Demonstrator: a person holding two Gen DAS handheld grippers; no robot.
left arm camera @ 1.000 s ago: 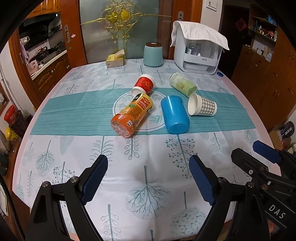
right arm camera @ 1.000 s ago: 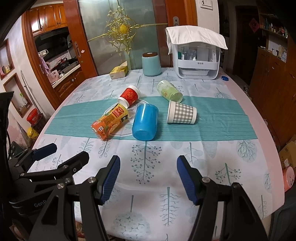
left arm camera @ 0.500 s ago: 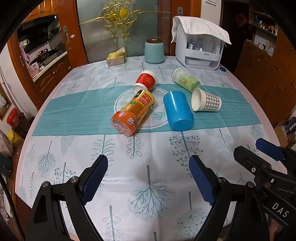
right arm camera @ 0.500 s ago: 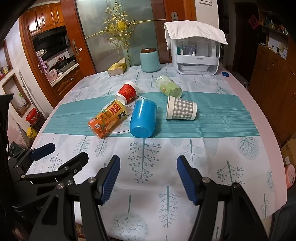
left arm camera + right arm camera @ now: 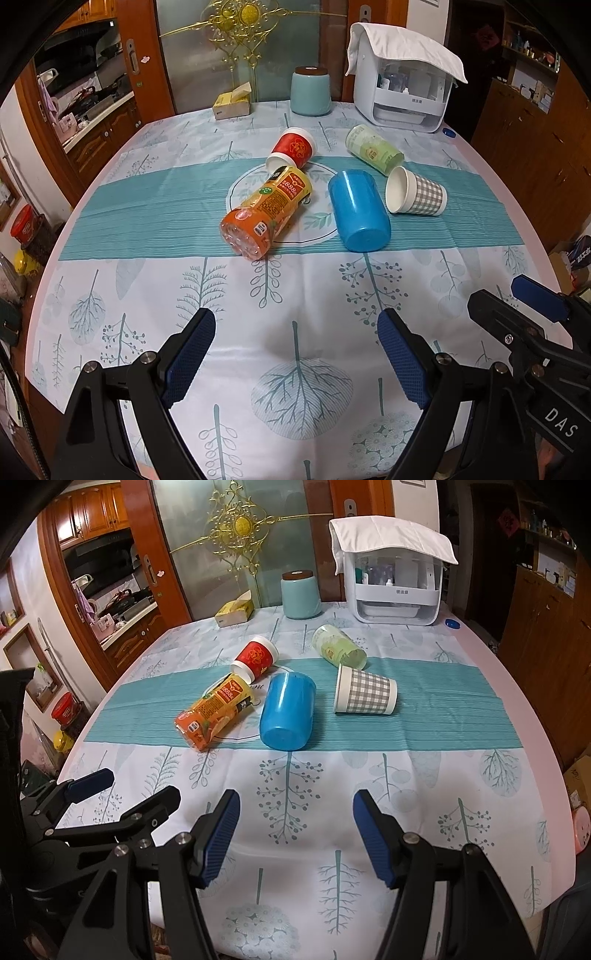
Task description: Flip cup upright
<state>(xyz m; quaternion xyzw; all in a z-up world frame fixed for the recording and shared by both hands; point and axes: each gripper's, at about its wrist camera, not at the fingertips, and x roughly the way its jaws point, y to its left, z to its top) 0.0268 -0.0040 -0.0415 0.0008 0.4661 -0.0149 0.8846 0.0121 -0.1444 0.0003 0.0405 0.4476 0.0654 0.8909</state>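
Left claw and right claw side by side, both spread wide, empty.

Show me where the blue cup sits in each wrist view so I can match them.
Left wrist: blue cup lies on its side right of centre, left of the checked paper cup.
Right wrist: blue cup left of centre.
Shared landmark: orange bottle lying at its left.

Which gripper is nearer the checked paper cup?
Right. The right gripper faces the checked paper cup slightly leftward; the left gripper sits farther left, toward the orange bottle.
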